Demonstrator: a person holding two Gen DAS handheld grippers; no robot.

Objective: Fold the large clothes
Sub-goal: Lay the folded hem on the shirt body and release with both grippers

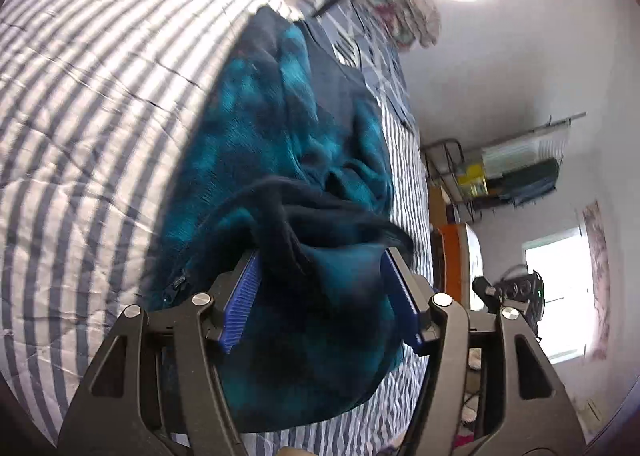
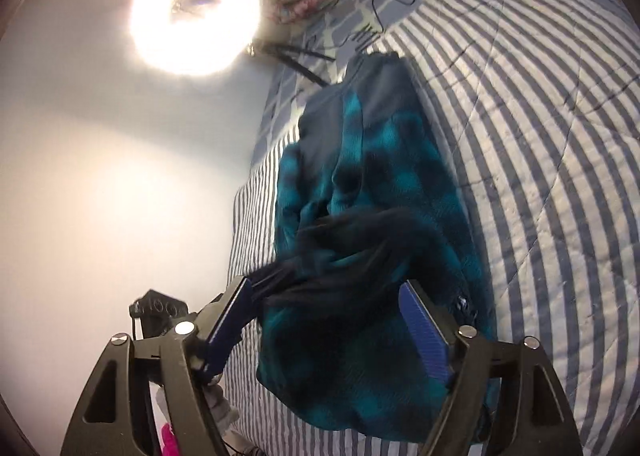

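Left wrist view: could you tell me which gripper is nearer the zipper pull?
Left. The left gripper straddles the fleece jacket, the zipper pull just outside it; the right gripper apparently sits beyond the jacket's other side.

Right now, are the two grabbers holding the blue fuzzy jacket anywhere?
No. Both the left gripper and right gripper are open; the jacket lies between their fingers on the striped bed, unclamped.

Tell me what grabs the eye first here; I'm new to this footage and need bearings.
A teal-and-black fleece lies bunched along a striped quilt, filling the middle of both views. Above it glares a ring light, by the far end of the bed. Near the lens, blue-padded left tongs and right tongs stand open around the fleece's near edge.
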